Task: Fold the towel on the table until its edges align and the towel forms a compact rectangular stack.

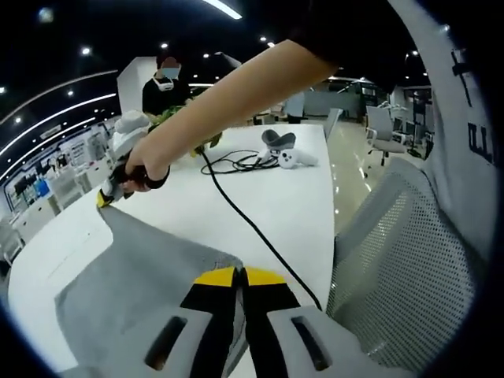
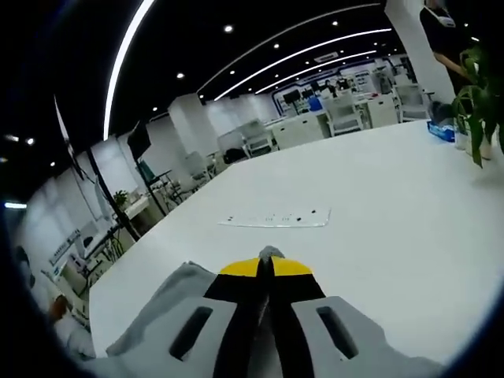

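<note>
left hand-held gripper [image 1: 239,277]: jaws closed, yellow tips together on the near edge of the towel [image 1: 150,268]; looks like it has that edge pinched.
right hand-held gripper [image 2: 265,268]: jaws closed too, a small nub of grey cloth pokes out between the tips, so it seems to hold a corner. In the left gripper view it sits at the towel's far corner [image 1: 114,187], held in the person's hand [image 1: 146,169].
towel: grey, lying mostly flat on the white tabletop [image 1: 299,205], one corner lifted at the far end (the other corners are out of frame).
step: judged early in a fold, two points gripped, no layer laid over yet.
risk 1: the right grip is only a nub of cloth; a quick pull could slip it out and drop the corner mid-fold.
risk 2: the two grips are on different edges; uneven travel would skew the fold and the edges would not line up.
risk 3: black cable [image 1: 252,228] runs just beside the towel's right edge; a swept fold could drag it, and the controller [image 1: 287,153] further back with it.
risk 4: the towel is near the tabletop edge by the mesh chair [image 1: 402,268]; a pull that way could slide cloth off the side.
plant [image 2: 476,110]: well apart from the towel, low concern.
</note>
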Demonstrator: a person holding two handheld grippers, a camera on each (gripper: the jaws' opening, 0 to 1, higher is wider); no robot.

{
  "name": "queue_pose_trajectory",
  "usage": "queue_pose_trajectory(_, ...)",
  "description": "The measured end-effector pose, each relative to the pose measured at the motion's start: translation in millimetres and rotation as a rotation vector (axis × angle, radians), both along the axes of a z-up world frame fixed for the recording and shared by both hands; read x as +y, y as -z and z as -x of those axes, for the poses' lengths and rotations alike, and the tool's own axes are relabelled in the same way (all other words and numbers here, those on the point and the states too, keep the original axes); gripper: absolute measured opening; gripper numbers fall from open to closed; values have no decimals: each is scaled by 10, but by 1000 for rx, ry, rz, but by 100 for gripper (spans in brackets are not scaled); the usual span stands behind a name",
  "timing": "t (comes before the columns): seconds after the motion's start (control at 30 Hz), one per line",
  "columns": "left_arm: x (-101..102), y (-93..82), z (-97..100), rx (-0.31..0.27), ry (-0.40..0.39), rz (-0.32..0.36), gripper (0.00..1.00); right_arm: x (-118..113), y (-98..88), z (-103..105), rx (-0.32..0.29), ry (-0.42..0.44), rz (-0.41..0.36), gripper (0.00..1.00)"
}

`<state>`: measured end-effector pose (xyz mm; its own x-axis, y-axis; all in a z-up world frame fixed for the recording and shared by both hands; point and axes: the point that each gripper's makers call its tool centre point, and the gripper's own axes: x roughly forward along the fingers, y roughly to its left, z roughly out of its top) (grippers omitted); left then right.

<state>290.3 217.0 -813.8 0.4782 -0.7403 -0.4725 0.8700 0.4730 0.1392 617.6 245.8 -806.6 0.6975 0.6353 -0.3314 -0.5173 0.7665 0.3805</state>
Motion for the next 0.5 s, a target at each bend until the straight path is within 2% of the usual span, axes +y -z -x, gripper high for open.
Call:
queue_pose_trajectory(0.13, 124, -3, 12, 15, -34, -3, 2, 146, -73, 46, -11, -21, -7, 0)
queue_pose_trajectory(0.23, 236, -60, 11, 38, -88, 39, 2, 227, -115, 46, -19, -29, -15, 0)
queue_pose_trajectory(0.5, 635, -165, 31, 39, -197, 52, 2, 537, -214, 58, -22, -65, -37, 0)
